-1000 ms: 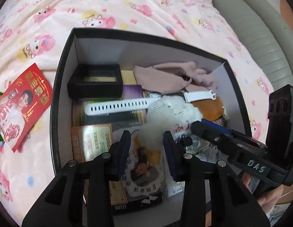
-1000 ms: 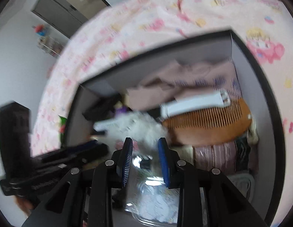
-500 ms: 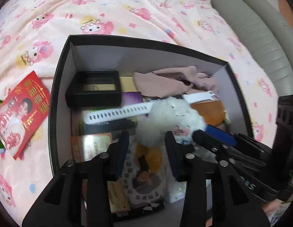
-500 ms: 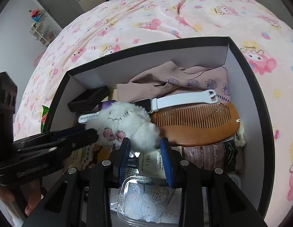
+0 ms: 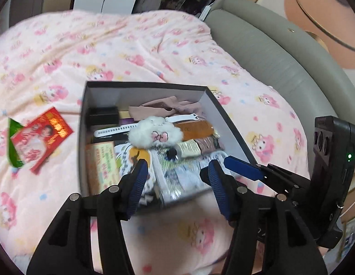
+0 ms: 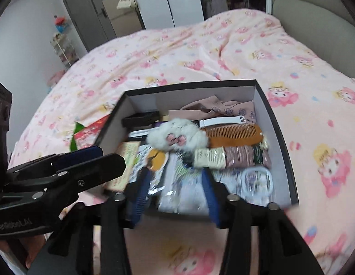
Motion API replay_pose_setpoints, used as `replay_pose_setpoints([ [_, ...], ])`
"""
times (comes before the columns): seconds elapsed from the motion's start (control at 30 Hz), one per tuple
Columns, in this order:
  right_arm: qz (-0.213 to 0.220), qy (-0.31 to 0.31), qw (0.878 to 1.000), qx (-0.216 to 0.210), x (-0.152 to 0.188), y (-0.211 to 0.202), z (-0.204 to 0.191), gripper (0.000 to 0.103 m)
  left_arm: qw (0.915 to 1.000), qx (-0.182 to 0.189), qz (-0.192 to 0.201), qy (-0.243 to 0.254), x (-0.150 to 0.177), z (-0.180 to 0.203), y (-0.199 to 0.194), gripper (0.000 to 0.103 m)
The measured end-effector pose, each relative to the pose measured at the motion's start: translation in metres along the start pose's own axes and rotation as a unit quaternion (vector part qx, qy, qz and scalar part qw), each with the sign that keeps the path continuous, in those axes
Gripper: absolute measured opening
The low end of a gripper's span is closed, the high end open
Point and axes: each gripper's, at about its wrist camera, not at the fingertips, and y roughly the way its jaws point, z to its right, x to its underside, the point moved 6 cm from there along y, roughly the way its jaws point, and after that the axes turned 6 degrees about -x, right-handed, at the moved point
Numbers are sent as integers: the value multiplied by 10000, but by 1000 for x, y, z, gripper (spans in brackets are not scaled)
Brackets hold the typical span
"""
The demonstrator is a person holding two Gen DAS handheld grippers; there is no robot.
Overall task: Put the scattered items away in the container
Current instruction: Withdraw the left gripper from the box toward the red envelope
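Left tongs apart, nothing between the blue pads, jaws just been opening; right tongs likewise apart and empty, jaws just been opening too. Both held above the near edge of the black box, pointing down and forward into it. Right tongs seen in the left wrist view just to the right of the left pair, over the box's near right corner; left tongs seen in the right wrist view at the left, beside the box's near left wall.

Straight ahead of both pairs, in the middle of the box, a white fluffy toy with a small pink bow, lying free on the other contents, touched by neither pair. Just beyond and to its right, a wooden comb; past that a white strap and folded pinkish cloth against the far wall. Left of the toy, a small black case in the far left corner and a second white perforated strap. Closest to the tongs, printed cards and clear packets, blurred.

Outside the box, to the left of the left tongs, a red packet lying on the pink patterned bed, partly over something green.
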Motion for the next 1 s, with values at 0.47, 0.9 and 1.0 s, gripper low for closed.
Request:
replay_pose_setpoints([
  [0.47,134,-466,9987,-142,46,-35,-89,44,9991,67,351,-241,60,-35,-88,56],
  [0.9,-383,-860,9917,-872,46,35,-191,44,9888,-581,397,-1319,82,-167,-119,56],
  [1.0,-603,-711,9910,-962,37,64,-199,44,9800,-801,219,-1806,83,-209,-108,56],
])
